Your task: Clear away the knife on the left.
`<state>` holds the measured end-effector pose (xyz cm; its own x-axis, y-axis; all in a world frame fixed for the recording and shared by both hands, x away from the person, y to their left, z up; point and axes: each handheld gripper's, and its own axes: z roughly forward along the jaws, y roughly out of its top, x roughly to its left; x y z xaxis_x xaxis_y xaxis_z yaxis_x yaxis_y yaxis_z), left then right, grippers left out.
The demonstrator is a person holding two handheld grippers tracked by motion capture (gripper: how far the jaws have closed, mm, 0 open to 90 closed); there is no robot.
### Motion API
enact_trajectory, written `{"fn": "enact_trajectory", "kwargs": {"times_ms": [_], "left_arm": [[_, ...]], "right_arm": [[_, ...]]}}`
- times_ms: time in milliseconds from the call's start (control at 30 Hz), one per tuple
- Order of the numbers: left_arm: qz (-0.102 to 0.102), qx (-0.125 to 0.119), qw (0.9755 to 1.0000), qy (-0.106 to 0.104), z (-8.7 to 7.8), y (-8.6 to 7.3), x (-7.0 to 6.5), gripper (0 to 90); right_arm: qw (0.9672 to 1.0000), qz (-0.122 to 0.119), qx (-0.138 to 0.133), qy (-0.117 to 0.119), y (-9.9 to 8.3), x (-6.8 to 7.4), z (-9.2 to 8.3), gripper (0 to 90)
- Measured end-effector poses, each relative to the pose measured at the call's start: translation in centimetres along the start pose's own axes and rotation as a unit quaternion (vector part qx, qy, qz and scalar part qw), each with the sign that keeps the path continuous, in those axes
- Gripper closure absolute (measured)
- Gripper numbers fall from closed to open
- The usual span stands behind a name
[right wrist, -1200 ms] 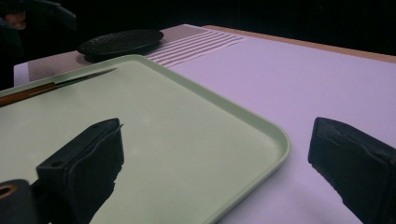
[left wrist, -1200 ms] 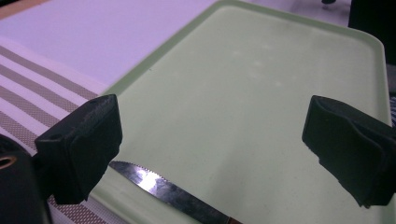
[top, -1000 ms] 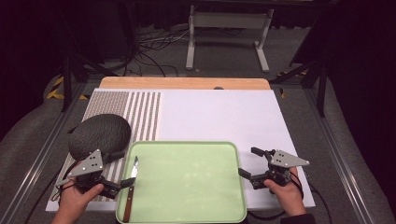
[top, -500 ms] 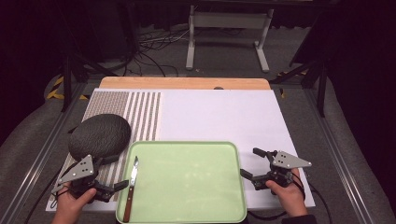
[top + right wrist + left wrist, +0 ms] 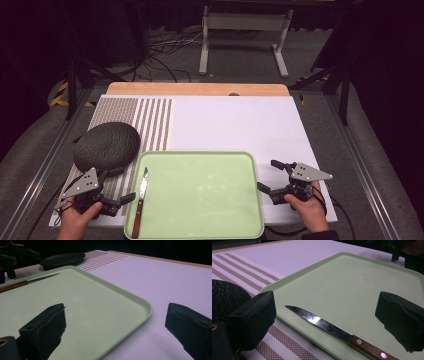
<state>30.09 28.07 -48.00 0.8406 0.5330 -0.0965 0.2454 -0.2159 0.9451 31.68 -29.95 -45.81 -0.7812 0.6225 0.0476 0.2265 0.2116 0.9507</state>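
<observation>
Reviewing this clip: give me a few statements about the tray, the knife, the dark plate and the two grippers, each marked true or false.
1. The knife lies inside the green tray, along its left edge. True.
2. The left gripper is shut on the knife handle. False: its jaws stand open, with the knife lying between them in the left gripper view, untouched.
3. The dark plate sits on the tray. False: it rests on the striped mat, beyond the tray's left corner.
4. The right gripper is open, beside the tray's right edge. True.
5. The knife's blade points toward the person. False: the wooden handle is nearer the person and the blade points away.
</observation>
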Motion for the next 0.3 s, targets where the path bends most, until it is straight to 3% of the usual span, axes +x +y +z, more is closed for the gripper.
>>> {"fn": "enact_trajectory", "kwargs": {"times_ms": [300], "left_arm": [[-0.004,-0.004,1.0000,-0.001,-0.10,0.18,-0.06,3.7]], "right_arm": [[1.0000,0.000,0.000,-0.001,0.02,0.02,-0.01,4.0]]}}
